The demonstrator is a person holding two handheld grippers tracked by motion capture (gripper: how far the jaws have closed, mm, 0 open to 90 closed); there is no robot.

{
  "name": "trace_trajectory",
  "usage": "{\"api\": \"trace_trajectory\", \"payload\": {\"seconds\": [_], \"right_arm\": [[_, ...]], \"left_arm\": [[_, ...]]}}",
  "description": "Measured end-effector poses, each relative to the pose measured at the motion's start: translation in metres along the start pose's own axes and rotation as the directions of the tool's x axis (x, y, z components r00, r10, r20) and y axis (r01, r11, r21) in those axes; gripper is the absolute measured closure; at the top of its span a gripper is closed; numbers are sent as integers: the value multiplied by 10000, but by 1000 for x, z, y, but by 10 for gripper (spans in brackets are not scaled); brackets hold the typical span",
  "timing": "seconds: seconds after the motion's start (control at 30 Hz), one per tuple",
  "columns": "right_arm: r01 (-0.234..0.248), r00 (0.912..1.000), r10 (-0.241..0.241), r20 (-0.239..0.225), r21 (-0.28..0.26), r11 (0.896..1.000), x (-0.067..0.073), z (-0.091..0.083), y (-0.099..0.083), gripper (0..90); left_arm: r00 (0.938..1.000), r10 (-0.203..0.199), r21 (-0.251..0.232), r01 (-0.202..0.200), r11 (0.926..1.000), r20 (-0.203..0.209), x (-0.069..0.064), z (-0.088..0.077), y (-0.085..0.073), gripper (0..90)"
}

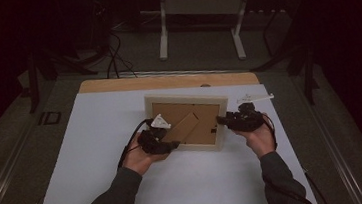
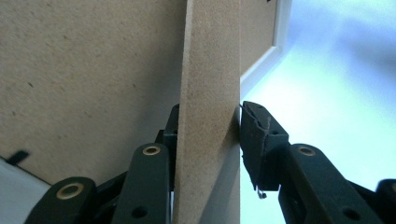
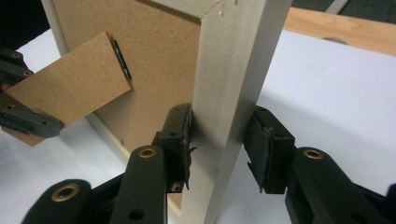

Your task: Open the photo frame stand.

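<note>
Left gripper sits at the picture frame's near-left corner, right gripper at its right rail, frame face-down on white mat; left gripper view: jaws half-closed around easel stand, contact unclear; right gripper view: jaws pinch frame rail; risk: stand's hinge tears if pulled hard.

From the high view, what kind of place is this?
Probably a lab or recording workspace, not a home: a white-topped work table, bundled cables on the carpeted floor, and the metal legs of another bench behind, in a dark room.
</note>
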State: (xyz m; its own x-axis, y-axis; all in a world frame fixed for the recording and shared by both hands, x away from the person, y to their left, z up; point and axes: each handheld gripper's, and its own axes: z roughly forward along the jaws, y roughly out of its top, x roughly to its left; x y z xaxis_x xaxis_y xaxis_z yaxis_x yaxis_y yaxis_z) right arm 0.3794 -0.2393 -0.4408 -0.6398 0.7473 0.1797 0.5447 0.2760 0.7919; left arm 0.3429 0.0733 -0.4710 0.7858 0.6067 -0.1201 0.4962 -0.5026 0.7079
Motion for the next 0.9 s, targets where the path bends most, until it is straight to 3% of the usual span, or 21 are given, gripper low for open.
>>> {"api": "trace_trajectory", "payload": {"seconds": [0.37,0.53,0.9], "right_arm": [[268,9991,-260,346,-203,9994,6,-2,4,627],[615,9945,-595,860,-213,9979,10,-1,6,628],[730,9894,-691,1277,-256,9970,14,0,9,628]], "left_arm": [[9994,-163,-178,158,9997,-309,2,0,3,688],[9981,-197,-236,183,9996,-583,2,4,7,694],[9957,-357,-271,335,9991,-857,3,9,10,708]]}}
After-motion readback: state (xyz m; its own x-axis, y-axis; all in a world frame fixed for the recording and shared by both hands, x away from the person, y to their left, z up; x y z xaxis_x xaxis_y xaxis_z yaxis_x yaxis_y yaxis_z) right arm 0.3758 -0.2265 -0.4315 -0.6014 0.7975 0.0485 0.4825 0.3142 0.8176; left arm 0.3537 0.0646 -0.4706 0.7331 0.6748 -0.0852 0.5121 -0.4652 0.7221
